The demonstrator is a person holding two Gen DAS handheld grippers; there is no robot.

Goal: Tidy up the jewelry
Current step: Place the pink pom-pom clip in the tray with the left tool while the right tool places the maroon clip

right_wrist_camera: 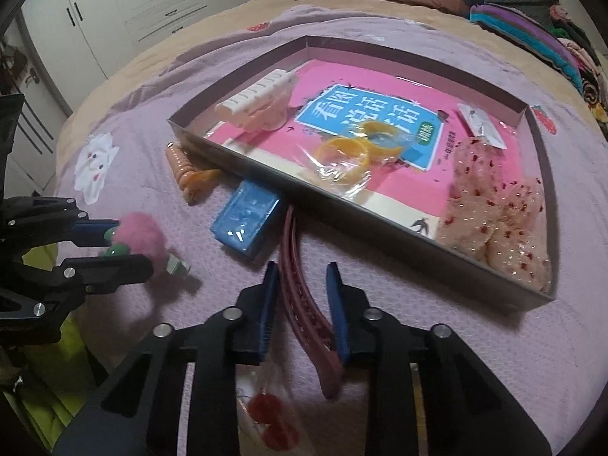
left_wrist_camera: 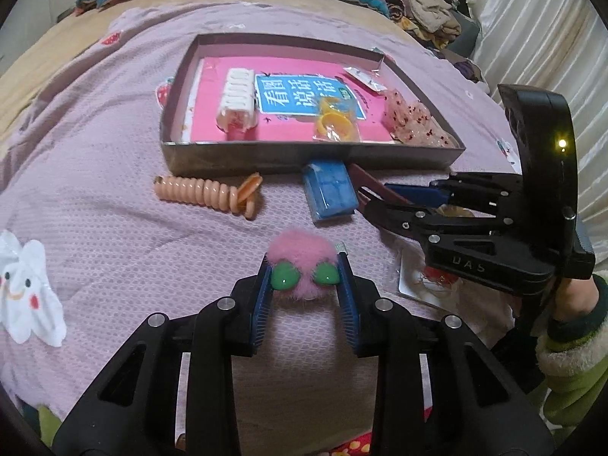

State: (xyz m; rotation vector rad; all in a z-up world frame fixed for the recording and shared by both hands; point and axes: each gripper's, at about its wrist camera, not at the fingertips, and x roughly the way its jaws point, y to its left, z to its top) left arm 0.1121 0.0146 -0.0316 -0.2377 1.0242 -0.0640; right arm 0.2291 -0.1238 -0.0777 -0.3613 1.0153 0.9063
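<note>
My left gripper (left_wrist_camera: pixel 304 256) is shut on a pink fuzzy pom-pom clip (left_wrist_camera: pixel 302 254) with two green beads, just above the bedspread; it also shows in the right wrist view (right_wrist_camera: pixel 142 235). My right gripper (right_wrist_camera: pixel 302 269) is open around a dark red banana hair clip (right_wrist_camera: pixel 304 296) lying on the bed, its jaws on either side. The grey tray (left_wrist_camera: pixel 304 155) holds a pink book, a white claw clip (left_wrist_camera: pixel 235 95), bagged yellow rings (left_wrist_camera: pixel 334 121) and pink scrunchies (left_wrist_camera: pixel 414 121).
An orange spiral hair tie (left_wrist_camera: pixel 209 192) and a blue packet (left_wrist_camera: pixel 330 190) lie against the tray's near wall. A white bunny patch (left_wrist_camera: pixel 26 288) lies at far left. A packet with red beads (right_wrist_camera: pixel 266 414) lies under my right gripper. Bedding is piled behind.
</note>
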